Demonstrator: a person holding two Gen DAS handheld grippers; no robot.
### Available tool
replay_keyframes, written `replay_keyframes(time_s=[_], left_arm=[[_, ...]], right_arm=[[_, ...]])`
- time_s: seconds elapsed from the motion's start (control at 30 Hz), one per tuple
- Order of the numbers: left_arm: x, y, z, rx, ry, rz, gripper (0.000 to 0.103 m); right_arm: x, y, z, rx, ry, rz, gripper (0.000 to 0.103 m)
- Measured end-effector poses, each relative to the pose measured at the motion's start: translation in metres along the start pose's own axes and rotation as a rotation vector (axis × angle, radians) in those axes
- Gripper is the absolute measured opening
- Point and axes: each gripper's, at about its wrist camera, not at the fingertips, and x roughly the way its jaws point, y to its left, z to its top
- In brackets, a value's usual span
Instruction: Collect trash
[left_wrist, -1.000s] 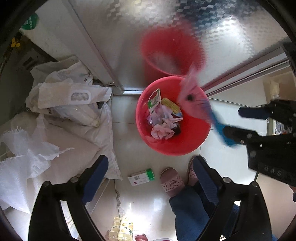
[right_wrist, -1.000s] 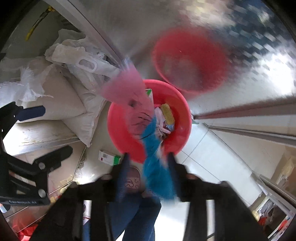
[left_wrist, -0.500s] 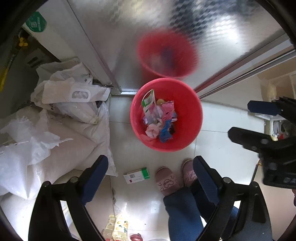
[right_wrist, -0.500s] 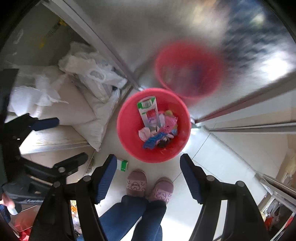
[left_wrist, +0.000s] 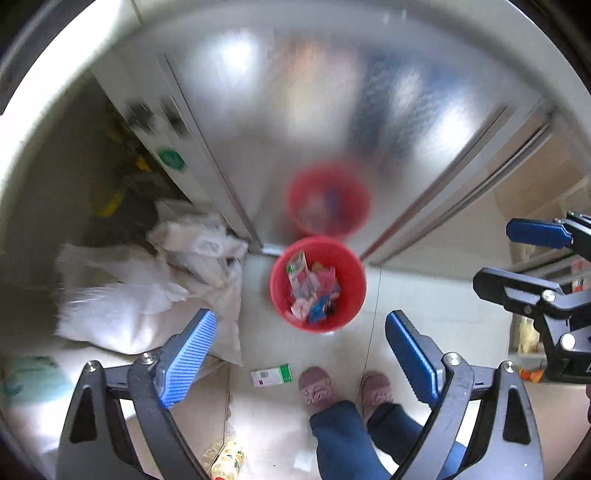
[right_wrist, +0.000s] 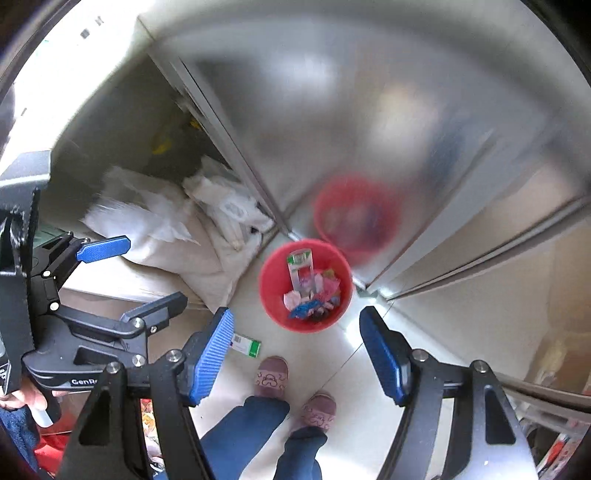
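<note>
Item: red bin (left_wrist: 318, 284), holding wrappers and a carton, at 12 o'clock from our slippers. Left tool (left_wrist: 297, 354) and right tool (right_wrist: 297, 354): both spread, empty. Risk: the green-and-white box (left_wrist: 271, 376) at 9 o'clock, flat on slick tile, may skid from our pinch.

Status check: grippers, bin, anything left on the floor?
Left gripper and right gripper open, empty. Round red plastic bin holds wrappers. Small white-and-green box lies on floor beside slippers. Path clear.
</note>
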Motion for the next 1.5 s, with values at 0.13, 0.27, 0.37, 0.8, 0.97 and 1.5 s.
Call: replay_keyframes(time_s=[0.13, 0.27, 0.37, 0.8, 0.97, 1.5], left_arm=[[-0.079, -0.009, 0.005, -0.058, -0.095, 0.02, 0.103], [-0.149, -0.016, 0.005, -0.122, -0.194, 0.019, 0.103], [-0.197, -0.021, 0.004, -0.134, -0.256, 0.021, 0.103], [-0.348, -0.031, -0.015, -0.12, -0.462, 0.024, 0.103], [-0.383, -0.036, -0.028, -0.092, -0.503, 0.029, 0.103], [-0.426, -0.044, -0.076, -0.053, -0.539, 0.033, 0.103]], right_arm=[[-0.074, 0.007, 0.0, -0.027, -0.092, -0.004, 0.069], [-0.143, 0.017, -0.002, -0.065, -0.18, -0.021, 0.074], [-0.191, 0.025, -0.005, -0.086, -0.237, -0.034, 0.081], [-0.318, 0.05, -0.033, -0.099, -0.461, -0.073, 0.103], [-0.339, 0.064, -0.044, -0.085, -0.514, -0.091, 0.103], [-0.375, 0.082, -0.089, -0.037, -0.596, -0.104, 0.103]])
